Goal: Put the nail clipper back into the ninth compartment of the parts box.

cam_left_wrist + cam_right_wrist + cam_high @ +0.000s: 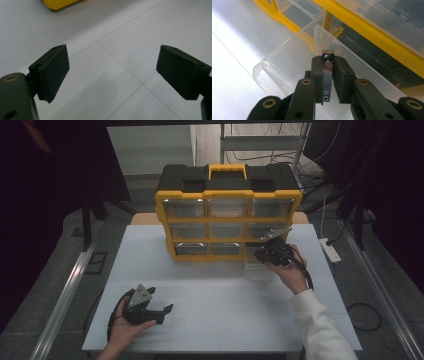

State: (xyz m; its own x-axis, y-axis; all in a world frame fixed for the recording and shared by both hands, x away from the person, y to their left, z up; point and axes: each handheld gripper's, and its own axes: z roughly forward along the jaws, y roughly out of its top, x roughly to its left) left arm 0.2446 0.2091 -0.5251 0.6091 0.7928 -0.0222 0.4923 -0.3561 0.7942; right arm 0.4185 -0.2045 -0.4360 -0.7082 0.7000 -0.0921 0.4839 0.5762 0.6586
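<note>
A yellow and black organizer [227, 215] with clear drawers stands upright at the back of the white table [225, 320]. Its bottom right clear drawer [257, 270] is pulled out onto the table. My right gripper [265, 254] hovers over that drawer [287, 57], and in the right gripper view it [328, 61] is shut on a thin shiny metal strip [327, 72] with small holes and a dark round tip. My left gripper [162, 312] rests near the table's front left, held in a hand. Its jaws [112, 67] stand wide open over bare table.
The organizer's yellow corner [60, 3] shows far ahead of the left jaws. A white power strip [330, 250] lies on the floor off the table's right edge. Metal rails run along both sides of the table.
</note>
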